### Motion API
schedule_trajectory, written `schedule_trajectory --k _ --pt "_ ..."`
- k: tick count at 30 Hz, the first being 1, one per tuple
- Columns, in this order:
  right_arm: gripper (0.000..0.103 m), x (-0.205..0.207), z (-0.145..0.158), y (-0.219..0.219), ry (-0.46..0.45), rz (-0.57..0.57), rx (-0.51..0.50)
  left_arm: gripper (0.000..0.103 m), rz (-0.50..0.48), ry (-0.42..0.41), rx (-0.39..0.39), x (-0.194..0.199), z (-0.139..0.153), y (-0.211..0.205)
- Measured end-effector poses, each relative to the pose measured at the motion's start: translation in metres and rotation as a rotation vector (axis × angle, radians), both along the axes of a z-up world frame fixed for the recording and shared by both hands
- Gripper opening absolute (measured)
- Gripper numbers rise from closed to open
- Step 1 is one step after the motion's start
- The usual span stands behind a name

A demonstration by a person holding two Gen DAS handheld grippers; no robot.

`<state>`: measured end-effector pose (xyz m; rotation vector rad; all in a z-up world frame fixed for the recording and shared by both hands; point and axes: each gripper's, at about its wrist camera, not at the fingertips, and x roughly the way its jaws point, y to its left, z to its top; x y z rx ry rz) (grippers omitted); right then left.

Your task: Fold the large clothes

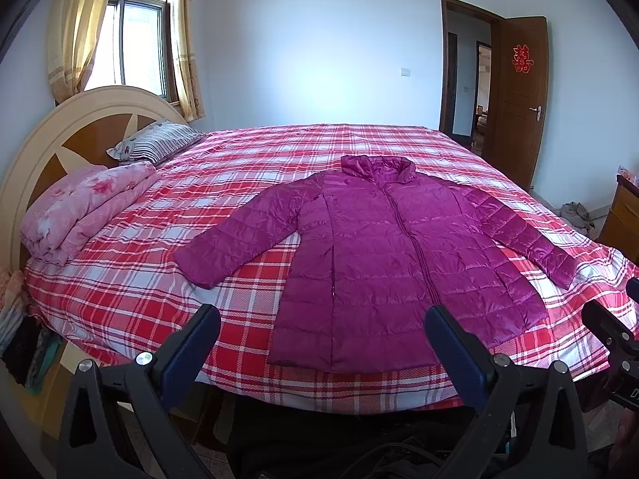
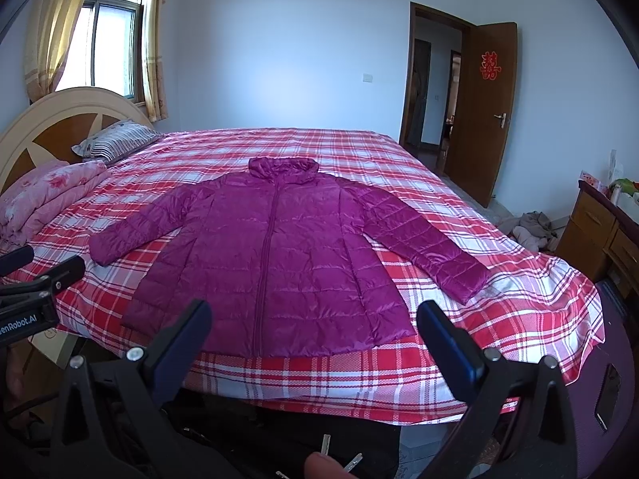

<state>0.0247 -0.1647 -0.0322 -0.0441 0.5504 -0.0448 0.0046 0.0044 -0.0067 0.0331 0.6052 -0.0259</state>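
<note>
Hovering at the foot edge of the bed, I have both tools spread wide and gripping nothing. My left gripper (image 1: 321, 331) shows its two dark-blue fingers well apart above the near hem, and my right gripper (image 2: 313, 327) stands the same way, its two fingers apart over the plaid edge. In the right wrist view the other tool's black body pokes in from the left; in the left wrist view the right one shows at the right edge.

Just beyond the fingertips lies the one magenta puffer jacket (image 1: 383, 251), flat on the bed (image 1: 131, 303), front side up, zipped, hem nearest me and collar farthest. Its two sleeves are both spread out and angled down toward me, one to each side, cuffs resting on the red-and-white plaid cover. Neither tool touches it.

Farther left, near the headboard (image 1: 48, 139), I count one pink floral quilt (image 1: 84, 207) folded into a bundle, and behind it one striped pillow (image 1: 155, 143) leaning by the headboard.

To the right, beside the bed, a wooden cabinet (image 2: 599, 231) stands with some items on top that I cannot make out, and a small heap of cloth (image 2: 527, 227) lies on the floor near it.

At the back wall I see one window (image 1: 135, 40) with two yellow curtains, and one brown door (image 1: 523, 99) standing open, bearing one red paper ornament.
</note>
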Motion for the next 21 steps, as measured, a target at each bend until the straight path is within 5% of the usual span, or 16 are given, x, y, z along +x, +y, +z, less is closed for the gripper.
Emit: schedule_trajectory --k 21 --pt "0.103 0.0011 -0.0038 0.0011 0.012 0.001 0.006 0.102 0.003 0.004 -0.003 0.0 0.001 0.0015"
